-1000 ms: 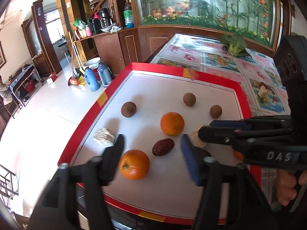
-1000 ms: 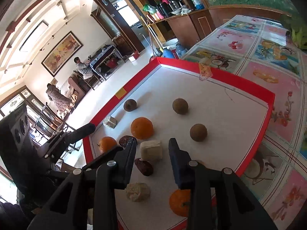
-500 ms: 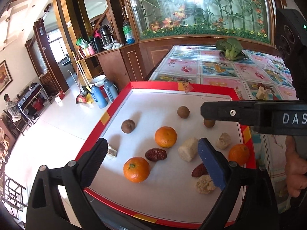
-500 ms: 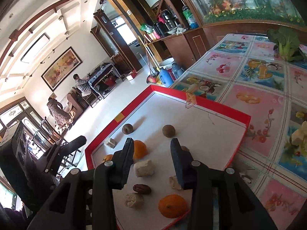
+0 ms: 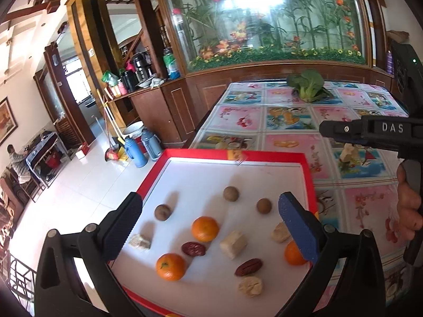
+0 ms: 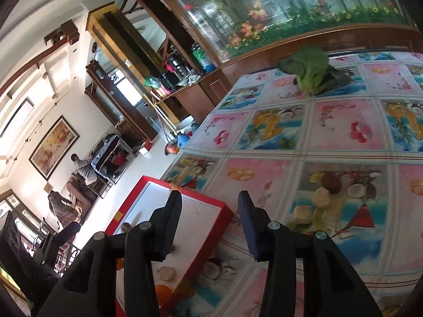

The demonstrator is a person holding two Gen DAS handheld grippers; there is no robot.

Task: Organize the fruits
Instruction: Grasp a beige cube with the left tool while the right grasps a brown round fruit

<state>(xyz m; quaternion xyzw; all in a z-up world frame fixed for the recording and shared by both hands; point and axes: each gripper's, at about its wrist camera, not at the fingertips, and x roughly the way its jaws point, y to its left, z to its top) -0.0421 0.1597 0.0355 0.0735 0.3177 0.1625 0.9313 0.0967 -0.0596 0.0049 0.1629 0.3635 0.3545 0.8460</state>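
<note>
Left tongs (image 5: 208,212) spread wide and empty, raised above the red-rimmed tray (image 5: 308,167) on the table (image 5: 288,142). The tray carries three tangerines (image 5: 205,229), three brown round fruits (image 5: 230,193), two red dates (image 5: 193,249) and pale cut chunks (image 5: 233,240), all lying apart. Right tongs (image 6: 210,211) spread, empty, aimed past the tray's corner at the tablecloth. Likely risk: round fruit rolling off when nudged by one finger, since the fruits lie loose and the tray rim is low.
</note>
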